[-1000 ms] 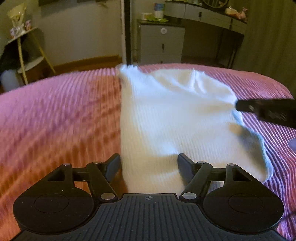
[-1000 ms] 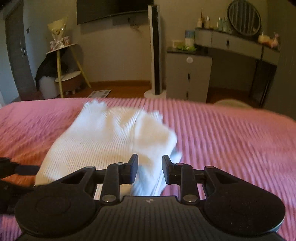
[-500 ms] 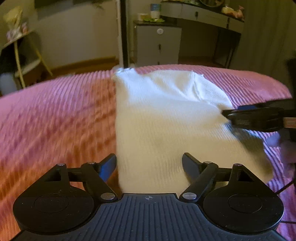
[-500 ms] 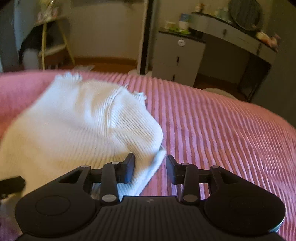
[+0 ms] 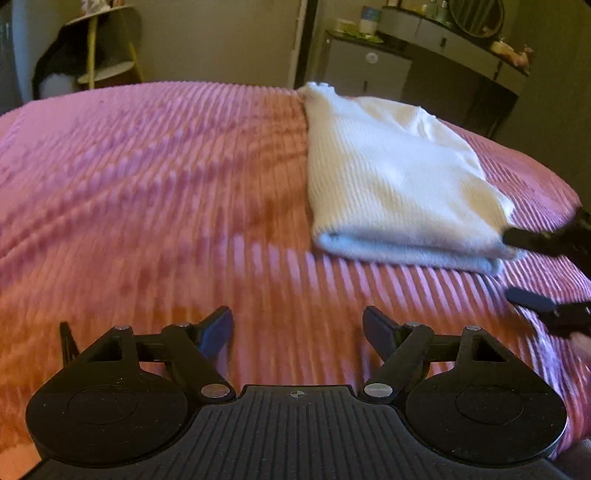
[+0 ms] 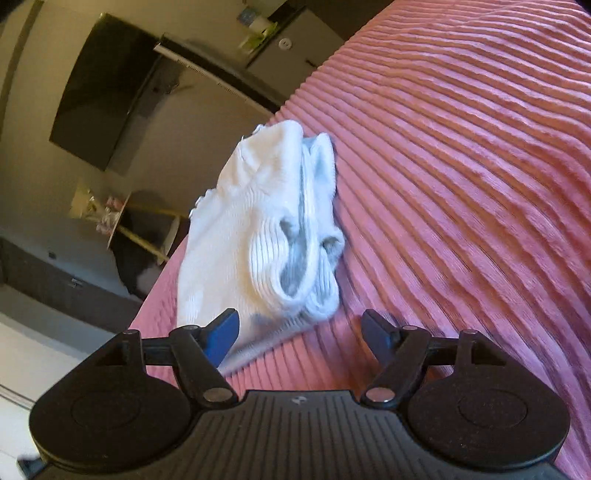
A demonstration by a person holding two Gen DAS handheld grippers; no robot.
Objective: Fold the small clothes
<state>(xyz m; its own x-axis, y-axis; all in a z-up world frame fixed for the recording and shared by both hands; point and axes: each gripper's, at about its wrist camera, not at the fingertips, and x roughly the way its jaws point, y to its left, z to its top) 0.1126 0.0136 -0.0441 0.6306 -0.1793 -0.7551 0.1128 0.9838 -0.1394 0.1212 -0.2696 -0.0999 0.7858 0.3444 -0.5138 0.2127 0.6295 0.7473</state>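
A folded white ribbed knit garment [image 5: 399, 181] lies on the pink ribbed bedspread [image 5: 166, 192]. In the right wrist view it [image 6: 258, 236] shows its stacked folded layers end-on. My left gripper [image 5: 297, 328] is open and empty, hanging over bare bedspread in front of and left of the garment. My right gripper [image 6: 299, 330] is open and empty, rolled sideways, just short of the garment's near right corner. Its fingertips [image 5: 528, 236] show at the right edge of the left wrist view, one beside the garment's corner.
Beyond the bed stand a grey cabinet [image 5: 369, 66], a dresser with a round mirror [image 5: 476, 14] and a small yellow-legged side table [image 5: 107, 48]. A dark wall screen [image 6: 103, 96] shows in the right wrist view. The bedspread stretches wide to the left.
Both grippers have pulled back off the garment and opened wider. The left one moved back and left over bare bedspread. The right one rolled sideways. The garment now lies folded.
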